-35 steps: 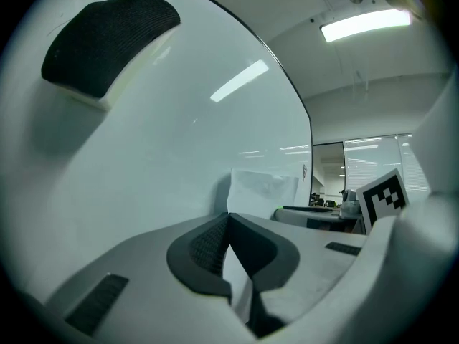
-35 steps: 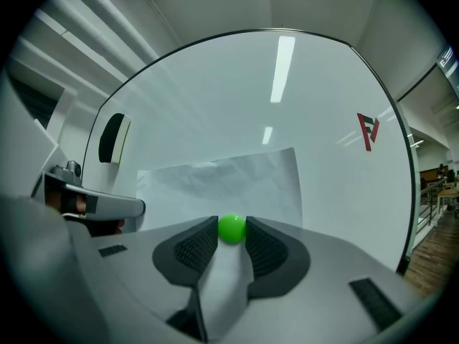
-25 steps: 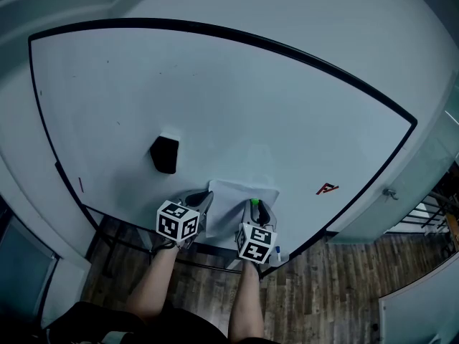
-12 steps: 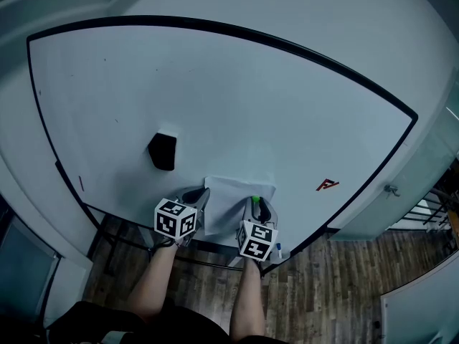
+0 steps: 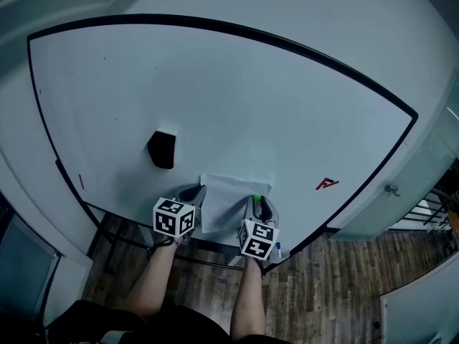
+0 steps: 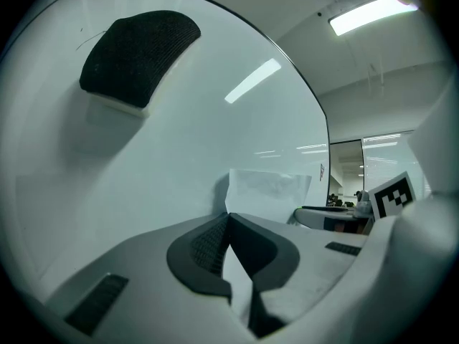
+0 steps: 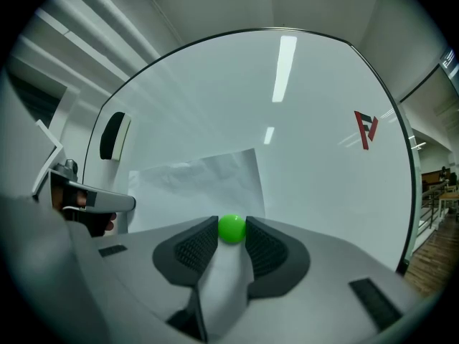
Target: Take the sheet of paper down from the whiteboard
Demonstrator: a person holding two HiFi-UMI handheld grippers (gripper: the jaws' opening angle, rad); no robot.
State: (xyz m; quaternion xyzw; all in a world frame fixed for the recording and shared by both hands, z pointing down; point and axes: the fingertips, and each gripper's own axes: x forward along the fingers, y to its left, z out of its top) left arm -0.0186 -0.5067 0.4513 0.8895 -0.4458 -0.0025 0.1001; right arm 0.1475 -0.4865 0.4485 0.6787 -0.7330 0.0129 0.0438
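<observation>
- The whiteboard (image 5: 237,99) is bare above and right of the sheet of paper (image 5: 233,192), so a tool has open room there.
- A black eraser (image 5: 162,150) juts from the board, up and left of the left tool (image 5: 192,194), near it.
- The sheet fills the gap between the left tool and the right tool (image 5: 258,206).
- Neither tool has room inside: the left jaws are closed on the sheet's edge, and the right jaws clasp a green magnet (image 7: 231,228).
</observation>
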